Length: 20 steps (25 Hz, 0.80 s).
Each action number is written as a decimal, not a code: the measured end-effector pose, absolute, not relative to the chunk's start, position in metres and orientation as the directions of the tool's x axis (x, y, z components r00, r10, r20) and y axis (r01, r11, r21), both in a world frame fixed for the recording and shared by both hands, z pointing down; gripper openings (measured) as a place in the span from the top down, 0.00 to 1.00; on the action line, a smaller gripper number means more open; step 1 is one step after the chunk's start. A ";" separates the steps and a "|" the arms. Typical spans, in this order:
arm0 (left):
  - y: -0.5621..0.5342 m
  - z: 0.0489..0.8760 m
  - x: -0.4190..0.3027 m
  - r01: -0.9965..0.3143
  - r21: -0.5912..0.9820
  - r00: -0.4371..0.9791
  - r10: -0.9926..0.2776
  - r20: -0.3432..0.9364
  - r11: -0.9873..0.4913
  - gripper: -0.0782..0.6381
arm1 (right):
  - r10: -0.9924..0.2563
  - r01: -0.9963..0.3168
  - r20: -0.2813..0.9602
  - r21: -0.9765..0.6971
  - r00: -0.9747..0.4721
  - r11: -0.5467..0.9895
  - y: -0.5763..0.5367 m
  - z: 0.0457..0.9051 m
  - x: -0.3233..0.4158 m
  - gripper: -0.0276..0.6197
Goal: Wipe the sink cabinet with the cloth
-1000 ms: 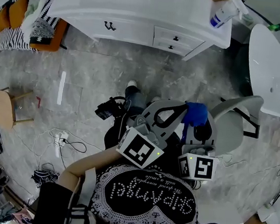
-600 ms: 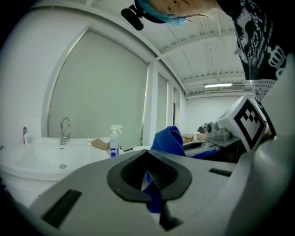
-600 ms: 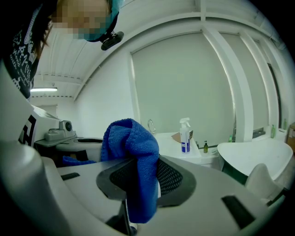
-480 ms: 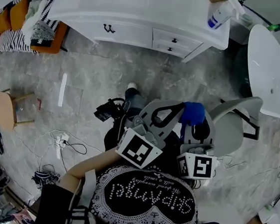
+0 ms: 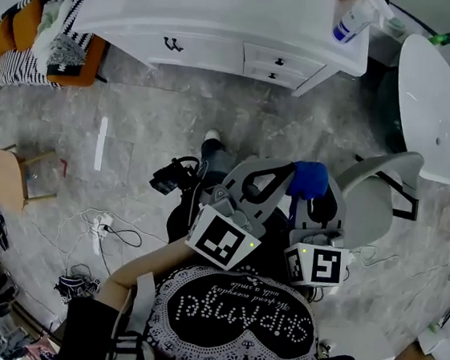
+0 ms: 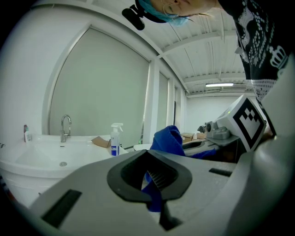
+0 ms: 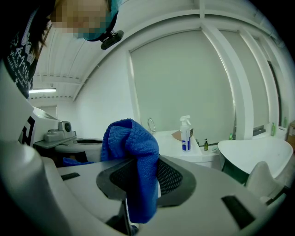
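left tool (image 6: 153,186), right tool (image 7: 138,191) pinching one cloth (image 7: 130,140), one spray bottle (image 7: 185,134)

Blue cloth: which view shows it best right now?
Right gripper view: the blue cloth fills the centre, pinched by the shut right gripper. Left gripper view shows only a fold beyond its jaws; head view, a small blue lump.

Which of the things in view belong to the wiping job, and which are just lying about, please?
For the job:
blue cloth, between the jaws of the right gripper
sink cabinet

Lying about:
spray bottle on the cabinet top
wooden stool
power strip
striped clothes on the orange chair
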<state>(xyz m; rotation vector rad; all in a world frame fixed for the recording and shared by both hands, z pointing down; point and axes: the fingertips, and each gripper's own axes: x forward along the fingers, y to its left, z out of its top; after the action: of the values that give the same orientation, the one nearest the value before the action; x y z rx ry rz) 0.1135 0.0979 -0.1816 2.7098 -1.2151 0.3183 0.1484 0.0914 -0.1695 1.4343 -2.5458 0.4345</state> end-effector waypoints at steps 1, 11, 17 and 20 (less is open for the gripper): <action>0.098 -0.182 0.113 -0.750 0.056 0.650 -0.717 0.254 -0.659 0.89 | -0.803 -0.858 0.303 -0.162 -0.513 0.487 0.092 -0.170 0.148 0.78; 0.103 -0.181 0.110 -0.742 0.064 0.660 -0.709 0.250 -0.668 0.89 | -0.808 -0.866 0.311 -0.165 -0.499 0.472 0.097 -0.169 0.145 0.78; 0.106 -0.182 0.108 -0.739 0.065 0.664 -0.708 0.241 -0.671 0.89 | -0.808 -0.865 0.307 -0.168 -0.502 0.473 0.101 -0.170 0.143 0.78; 0.107 -0.182 0.108 -0.738 0.063 0.665 -0.708 0.240 -0.672 0.89 | -0.809 -0.863 0.302 -0.170 -0.505 0.475 0.101 -0.170 0.142 0.78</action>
<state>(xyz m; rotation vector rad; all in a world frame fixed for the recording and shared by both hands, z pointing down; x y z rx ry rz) 0.1076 0.1072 -0.1822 2.7230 -1.1907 0.2931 0.1421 0.1013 -0.1701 1.4548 -2.5395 0.4498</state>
